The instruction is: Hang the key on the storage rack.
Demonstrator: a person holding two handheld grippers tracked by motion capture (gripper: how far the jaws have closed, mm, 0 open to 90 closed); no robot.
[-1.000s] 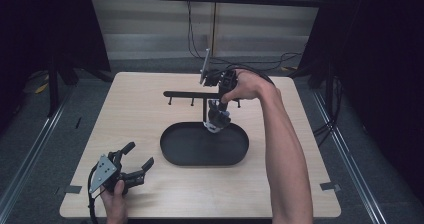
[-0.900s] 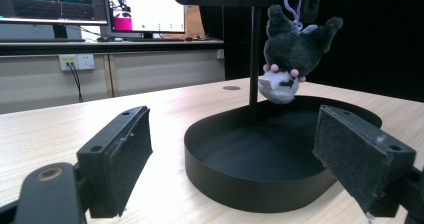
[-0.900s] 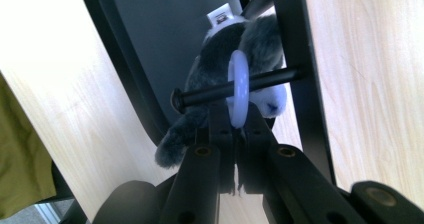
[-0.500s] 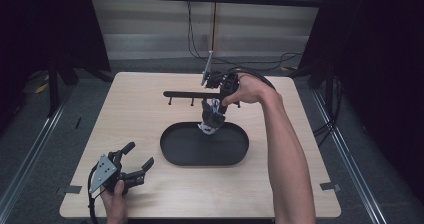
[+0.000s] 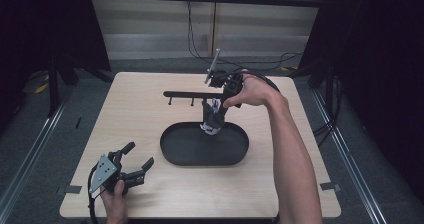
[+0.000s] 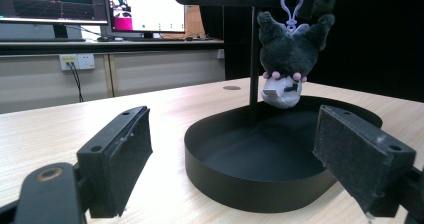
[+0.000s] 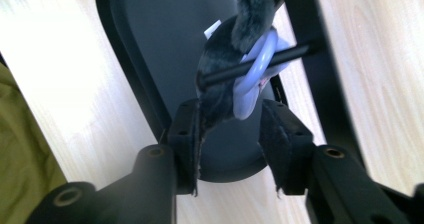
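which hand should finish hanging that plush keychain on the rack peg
Right. The right gripper already has the plush keychain between its fingers, ring on the peg. The left gripper rests open at the table's near edge.

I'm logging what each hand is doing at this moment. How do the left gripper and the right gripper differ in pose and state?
The left gripper sits low at the table's near left corner; the right gripper is raised at the black stand, above the oval tray. The left gripper's fingers are spread wide with nothing between them; the right gripper's fingers close around the grey plush keychain. Both are hand-held and have black padded fingers.
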